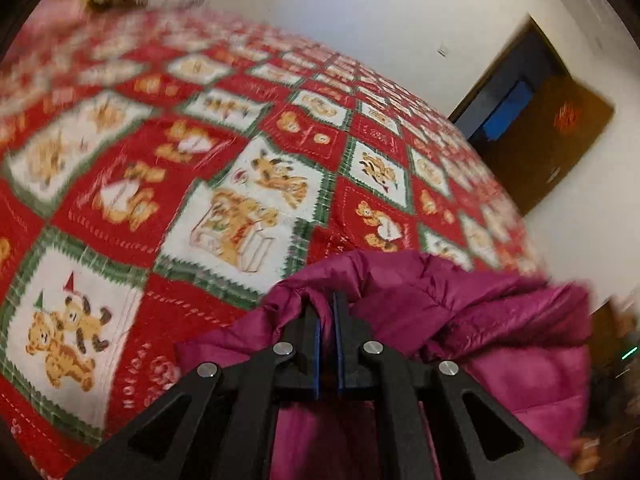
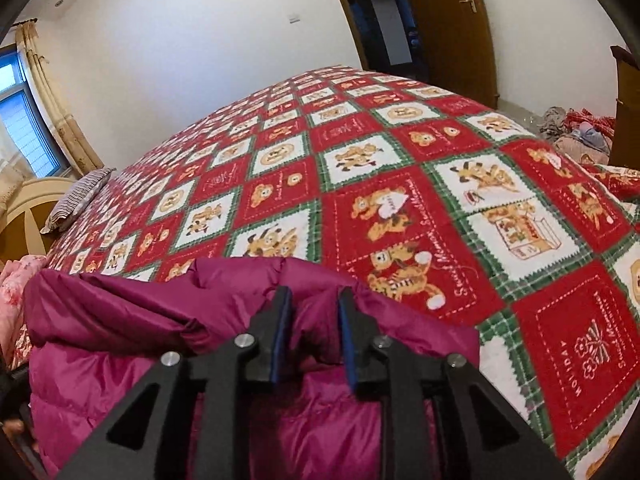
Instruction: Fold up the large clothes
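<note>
I have the magenta puffer jacket [image 2: 132, 320] lying at the near edge of the bed [image 2: 400, 184], bunched on the teddy-bear quilt, I judge so it can be spread for folding. My left tool [image 1: 327, 312] pinches a fold of it tight; my right tool [image 2: 314, 300] stands partly open, fabric loose between its pads.
</note>
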Available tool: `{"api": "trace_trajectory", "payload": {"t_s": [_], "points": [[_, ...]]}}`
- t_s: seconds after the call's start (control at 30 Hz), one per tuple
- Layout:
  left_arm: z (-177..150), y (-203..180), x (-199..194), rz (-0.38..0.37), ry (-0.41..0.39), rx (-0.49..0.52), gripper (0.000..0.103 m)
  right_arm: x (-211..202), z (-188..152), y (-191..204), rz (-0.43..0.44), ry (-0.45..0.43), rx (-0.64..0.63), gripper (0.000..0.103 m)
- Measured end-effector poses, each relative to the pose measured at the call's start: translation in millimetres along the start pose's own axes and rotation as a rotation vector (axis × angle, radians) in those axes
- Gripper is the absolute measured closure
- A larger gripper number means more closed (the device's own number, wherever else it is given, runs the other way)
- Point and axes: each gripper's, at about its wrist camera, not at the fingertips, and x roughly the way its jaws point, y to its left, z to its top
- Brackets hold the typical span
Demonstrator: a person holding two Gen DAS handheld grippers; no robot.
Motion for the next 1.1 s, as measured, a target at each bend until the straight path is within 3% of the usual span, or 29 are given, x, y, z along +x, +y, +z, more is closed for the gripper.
{"api": "trace_trajectory", "payload": {"t_s": [0.07, 0.13, 0.17, 0.23, 0.3, 0.33, 0.37, 0.43, 0.57, 0.63, 0.73, 0.9, 1.1], "points": [[13.0, 9.6, -20.8, -0.035, -0.008, -0.072, 0.097, -0.1, -0.1, -0.7, 0.014, -0.007, 0.012, 0.07], [26.2, 5.4, -51.2, -0.059, -0.06, -0.051, 0.097, -6.6, 0.1, -3.9, 0.016, -0.026, 0.034, 0.049], [32.7, -3.0, -65.1, -0.03, -0.083, -0.01, 0.096, -8.6, 0.7, -4.1, 0.016, -0.03, 0.041, 0.043], [41.5, -19.9, -86.3, 0.102, -0.146, 0.072, 0.077, -18.4, 3.3, -5.0, 0.014, -0.042, 0.043, 0.04], [47.8, -31.9, -107.8, 0.19, -0.232, 0.116, 0.027, -38.8, 4.4, -3.3, 0.015, -0.09, 0.031, 0.04], [48.0, -35.5, -116.3, 0.203, -0.271, 0.115, 0.023, -45.3, 4.8, -0.6, 0.005, -0.105, 0.019, 0.04], [45.7, -42.1, -123.3, 0.193, -0.305, 0.127, 0.023, -55.0, 5.2, 4.8, -0.014, -0.117, -0.007, 0.042], [37.9, -59.1, -121.5, 0.176, -0.286, 0.201, 0.023, -70.5, 6.8, 21.8, -0.012, -0.123, -0.069, 0.056], [-2.3, -119.9, -82.2, 0.169, -0.207, 0.395, 0.023, -78.3, 12.1, 72.5, 0.081, -0.076, -0.192, 0.061], [-19.5, -138.8, -61.5, 0.159, -0.165, 0.439, 0.023, -65.3, 13.0, 103.2, 0.125, -0.018, -0.252, 0.063], [-32.5, -150.1, -31.0, 0.173, -0.111, 0.416, 0.023, -34.9, 9.2, 125.1, 0.154, 0.048, -0.253, 0.068], [-36.5, -143.2, 5.8, 0.231, -0.05, 0.362, 0.022, 17.2, -13.6, 131.2, 0.068, 0.094, -0.279, 0.069], [-42.4, -138.8, 32.0, 0.254, -0.056, 0.378, 0.016, 30.2, -20.9, 120.9, 0.074, 0.093, -0.252, 0.069]]}}
